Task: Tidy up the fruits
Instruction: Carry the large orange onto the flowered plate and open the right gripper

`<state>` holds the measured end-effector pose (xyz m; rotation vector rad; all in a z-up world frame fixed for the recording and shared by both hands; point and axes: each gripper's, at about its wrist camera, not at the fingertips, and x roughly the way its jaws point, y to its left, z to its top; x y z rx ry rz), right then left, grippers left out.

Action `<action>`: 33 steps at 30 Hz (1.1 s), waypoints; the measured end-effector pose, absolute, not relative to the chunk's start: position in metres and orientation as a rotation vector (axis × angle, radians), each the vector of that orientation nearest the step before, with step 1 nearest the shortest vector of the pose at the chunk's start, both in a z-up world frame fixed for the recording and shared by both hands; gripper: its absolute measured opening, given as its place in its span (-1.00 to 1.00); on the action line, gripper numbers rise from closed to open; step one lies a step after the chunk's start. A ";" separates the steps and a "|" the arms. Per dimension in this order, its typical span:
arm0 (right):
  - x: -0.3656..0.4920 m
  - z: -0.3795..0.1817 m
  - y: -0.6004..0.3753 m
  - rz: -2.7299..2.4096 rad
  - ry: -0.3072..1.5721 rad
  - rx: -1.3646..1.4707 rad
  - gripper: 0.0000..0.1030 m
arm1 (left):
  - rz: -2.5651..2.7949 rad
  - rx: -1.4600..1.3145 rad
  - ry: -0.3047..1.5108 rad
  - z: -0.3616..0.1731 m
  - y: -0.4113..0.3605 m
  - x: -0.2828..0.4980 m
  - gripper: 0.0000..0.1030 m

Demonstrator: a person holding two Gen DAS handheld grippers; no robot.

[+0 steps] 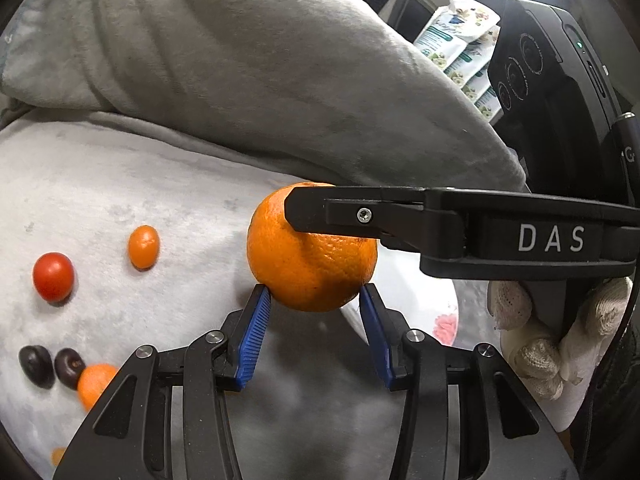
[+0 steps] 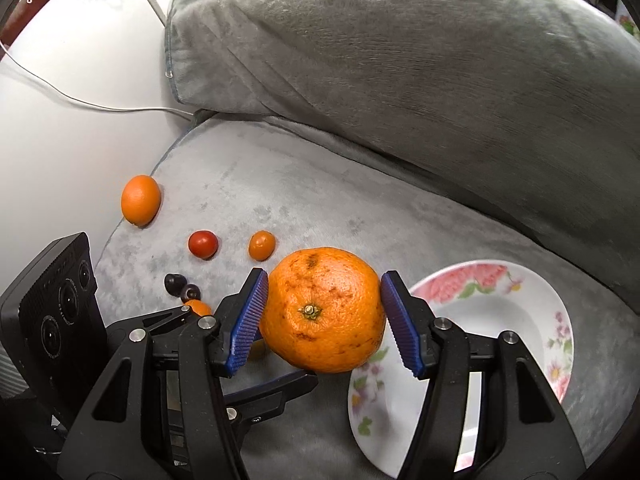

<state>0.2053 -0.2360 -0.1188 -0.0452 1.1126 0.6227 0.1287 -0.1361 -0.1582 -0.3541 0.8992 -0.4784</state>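
The right gripper (image 2: 324,316) fingers clamp the large orange (image 2: 323,310) by its sides, stem facing the camera, just left of the floral plate (image 2: 520,320), while the left gripper (image 1: 315,304) fingers stand spread beneath the same orange without gripping it.

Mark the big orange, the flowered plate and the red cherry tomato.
big orange (image 2: 324,312): right wrist view, on the peel by the stem.
flowered plate (image 2: 500,304): right wrist view, on the bare white bowl of it.
red cherry tomato (image 1: 53,277): left wrist view, on the middle of its skin.
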 end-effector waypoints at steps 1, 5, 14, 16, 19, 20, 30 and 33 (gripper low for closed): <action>0.204 -0.118 -0.238 0.620 1.111 -0.042 0.20 | -0.483 -0.350 0.898 -0.157 -0.138 0.127 -0.13; 0.195 -0.115 -0.247 0.612 1.100 -0.034 0.20 | -0.496 -0.340 0.896 -0.149 -0.139 0.122 -0.12; 0.184 -0.123 -0.276 0.591 1.112 0.019 0.20 | -0.522 -0.309 0.922 -0.148 -0.159 0.118 -0.12; 0.182 -0.124 -0.282 0.586 1.117 0.033 0.20 | -0.527 -0.300 0.927 -0.148 -0.166 0.117 -0.12; 0.181 -0.125 -0.292 0.578 1.119 0.057 0.20 | -0.536 -0.289 0.931 -0.146 -0.175 0.118 -0.12; 0.180 -0.125 -0.295 0.574 1.119 0.064 0.20 | -0.542 -0.289 0.934 -0.145 -0.179 0.118 -0.13; 0.166 -0.096 -0.335 0.514 0.977 0.140 0.20 | -0.577 -0.271 0.895 -0.129 -0.175 0.100 -0.17; 0.160 -0.089 -0.347 0.484 0.938 0.155 0.34 | -0.565 -0.250 0.886 -0.128 -0.170 0.094 -0.17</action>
